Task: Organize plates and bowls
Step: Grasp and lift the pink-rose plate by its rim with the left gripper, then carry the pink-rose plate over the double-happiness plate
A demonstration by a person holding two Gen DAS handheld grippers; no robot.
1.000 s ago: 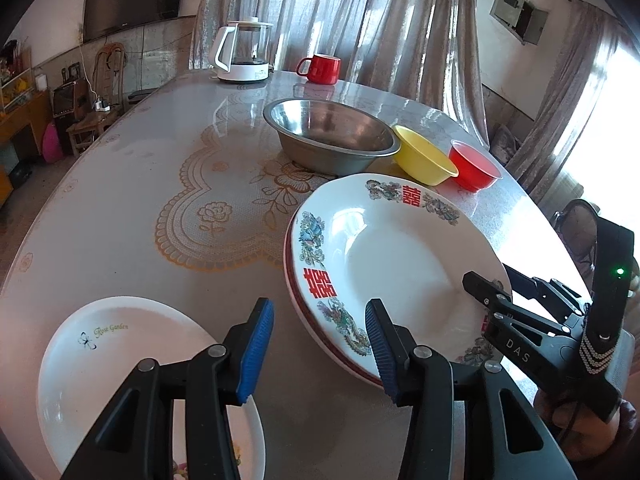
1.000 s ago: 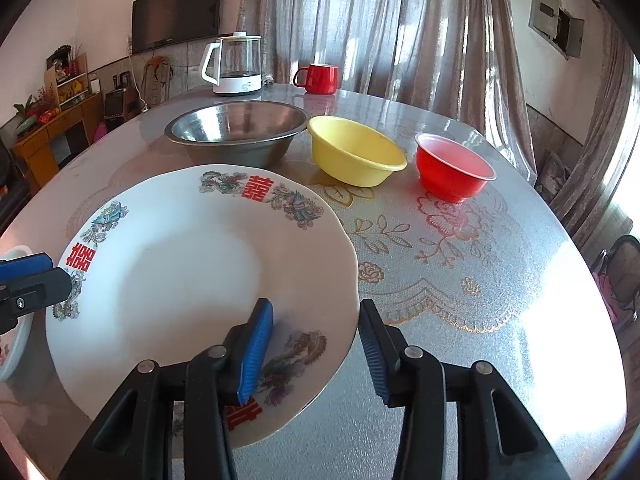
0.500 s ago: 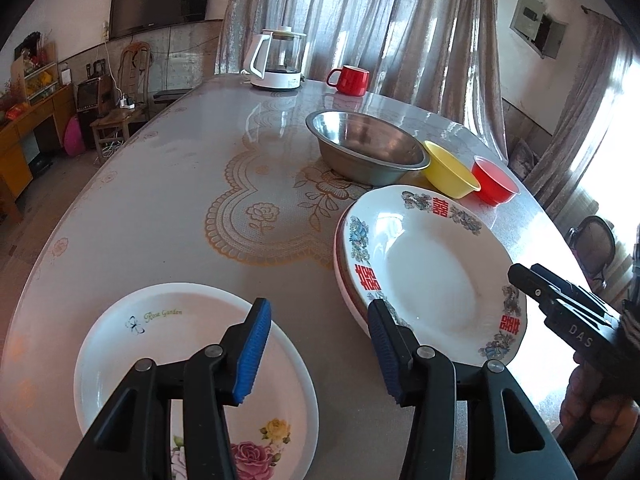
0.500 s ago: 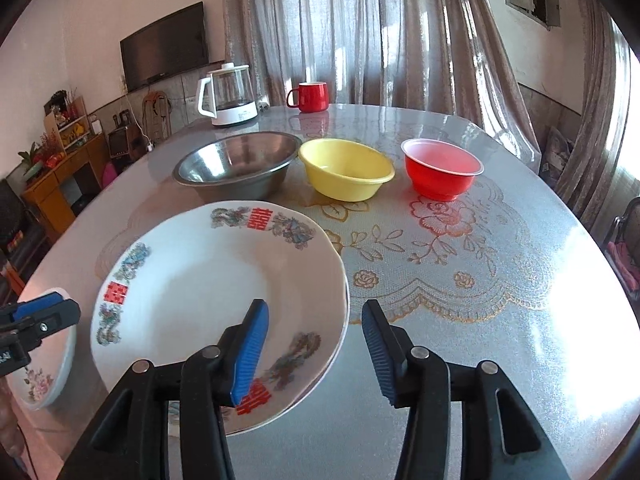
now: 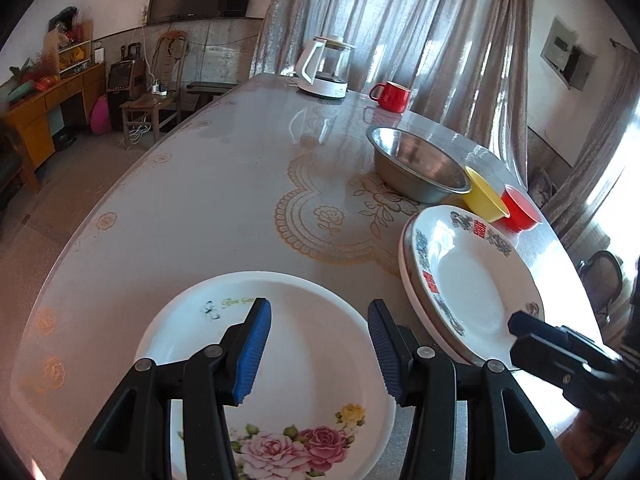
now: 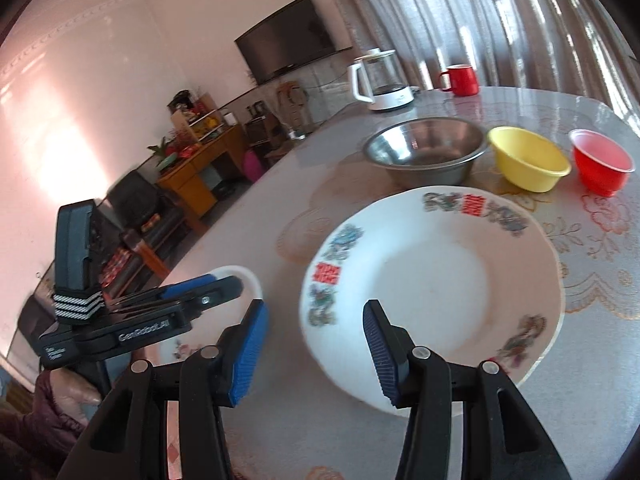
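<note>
Over the rose plate (image 5: 320,360) now, left claw (image 5: 318,350) spread, empty; right claw (image 6: 314,350) likewise, lifted.

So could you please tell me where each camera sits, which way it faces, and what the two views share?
Left wrist: rides the left tool, looking down over the rose plate; the right tool shows.
Right wrist: rides the right tool, facing the patterned plate; the left tool and a hand show.
Shared: both plates, steel bowl, kettle.

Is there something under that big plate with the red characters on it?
Yes. In the left view a second rim peeks out under the big plate, so it sits on another plate. Only that edge shows; the rest and its pattern are covered.
</note>
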